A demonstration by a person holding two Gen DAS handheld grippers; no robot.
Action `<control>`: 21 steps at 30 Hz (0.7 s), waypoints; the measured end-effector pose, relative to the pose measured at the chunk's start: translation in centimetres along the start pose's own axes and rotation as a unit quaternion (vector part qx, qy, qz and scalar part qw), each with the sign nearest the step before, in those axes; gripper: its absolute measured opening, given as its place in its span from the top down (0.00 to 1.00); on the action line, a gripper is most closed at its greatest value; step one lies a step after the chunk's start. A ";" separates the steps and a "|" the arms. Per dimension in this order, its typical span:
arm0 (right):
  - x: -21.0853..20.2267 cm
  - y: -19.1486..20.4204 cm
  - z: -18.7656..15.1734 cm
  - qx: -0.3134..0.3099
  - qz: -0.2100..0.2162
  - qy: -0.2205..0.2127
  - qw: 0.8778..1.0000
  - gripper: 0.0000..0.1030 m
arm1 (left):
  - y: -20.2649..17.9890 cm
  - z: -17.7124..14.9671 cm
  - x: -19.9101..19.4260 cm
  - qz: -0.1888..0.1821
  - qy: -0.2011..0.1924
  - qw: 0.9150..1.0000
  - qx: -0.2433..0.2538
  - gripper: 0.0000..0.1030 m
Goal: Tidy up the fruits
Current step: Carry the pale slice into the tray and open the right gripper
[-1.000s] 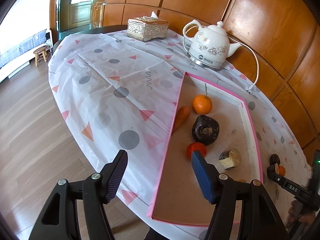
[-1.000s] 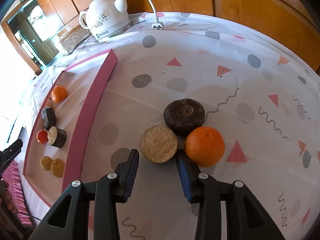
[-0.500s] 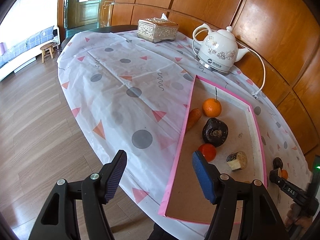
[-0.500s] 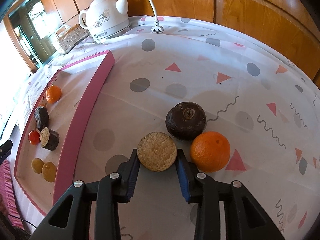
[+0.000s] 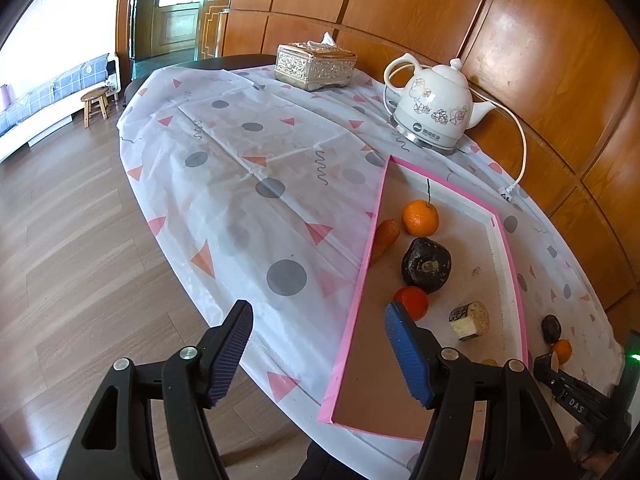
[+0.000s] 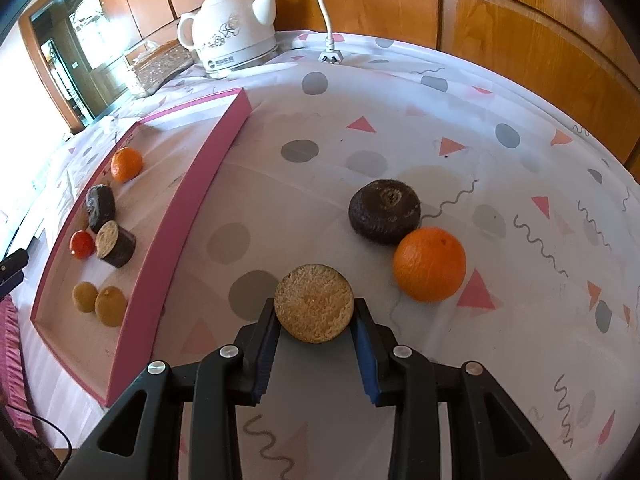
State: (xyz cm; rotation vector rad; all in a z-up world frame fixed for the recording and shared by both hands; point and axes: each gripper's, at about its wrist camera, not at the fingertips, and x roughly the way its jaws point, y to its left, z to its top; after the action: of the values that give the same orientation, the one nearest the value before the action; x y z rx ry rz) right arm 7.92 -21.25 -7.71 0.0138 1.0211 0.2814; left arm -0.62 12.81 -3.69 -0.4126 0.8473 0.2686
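right gripper (image 6: 314, 334): jaws narrowed and clamped on the cut fruit piece (image 6: 314, 303), ribbed pads pressing both sides; flat fibrous tan round face toward the camera, held over the worktop (image 6: 400, 152) just outside the tray. Just beyond it a dark fuzzy round fruit (image 6: 384, 217) touches a smooth orange (image 6: 429, 264)

left gripper (image 5: 318, 350): jaws about half open, nothing between them, hanging over the near pink rim of the tray (image 5: 362, 280)

tray is shallow, cardboard floor; it holds a small orange (image 5: 420, 218), dark lumpy fruit (image 5: 426, 265), red fruit (image 5: 412, 301), another cut piece (image 5: 470, 320)
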 end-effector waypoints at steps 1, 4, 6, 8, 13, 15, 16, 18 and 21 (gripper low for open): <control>-0.1 0.1 -0.2 -0.001 0.001 -0.001 1.000 0.66 | 0.0 0.0 -0.1 0.000 -0.002 1.000 0.001 0.33; -0.4 0.4 -0.4 -0.002 0.012 -0.001 1.000 0.66 | -0.1 0.0 -0.2 -0.001 -0.004 1.000 0.003 0.33; -0.9 1.0 -0.4 -0.009 0.019 -0.005 1.000 0.66 | -0.1 -0.1 -0.3 -0.002 -0.004 1.000 0.003 0.33; -1.3 1.5 -0.4 -0.014 0.028 -0.009 0.999 0.66 | -0.1 -0.1 -0.3 -0.003 -0.004 1.000 0.005 0.33; -2.7 3.1 0.0 -0.034 0.046 -0.026 0.998 0.66 | -0.3 -0.1 -0.3 -0.006 -0.004 1.000 0.009 0.33; -3.1 3.6 0.1 -0.040 0.052 -0.030 0.997 0.66 | -0.4 -0.2 -0.4 -0.007 -0.005 1.000 0.010 0.33; -3.3 3.9 0.2 -0.044 0.056 -0.031 0.997 0.66 | -0.4 -0.2 -0.5 -0.008 -0.007 1.000 0.011 0.33; -3.6 4.5 0.3 -0.051 0.064 -0.032 0.996 0.66 | -0.5 -0.1 -0.6 -0.008 -0.011 1.000 0.014 0.33; -3.6 5.7 0.5 -0.067 0.071 -0.031 0.995 0.66 | -0.7 -0.2 -0.8 -0.010 -0.016 1.000 0.019 0.33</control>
State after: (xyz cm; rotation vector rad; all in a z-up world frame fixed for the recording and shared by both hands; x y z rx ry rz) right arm 5.31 -16.53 -3.60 -0.0268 0.9390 0.4764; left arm -1.00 12.05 -3.02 -0.3792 0.8158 0.2399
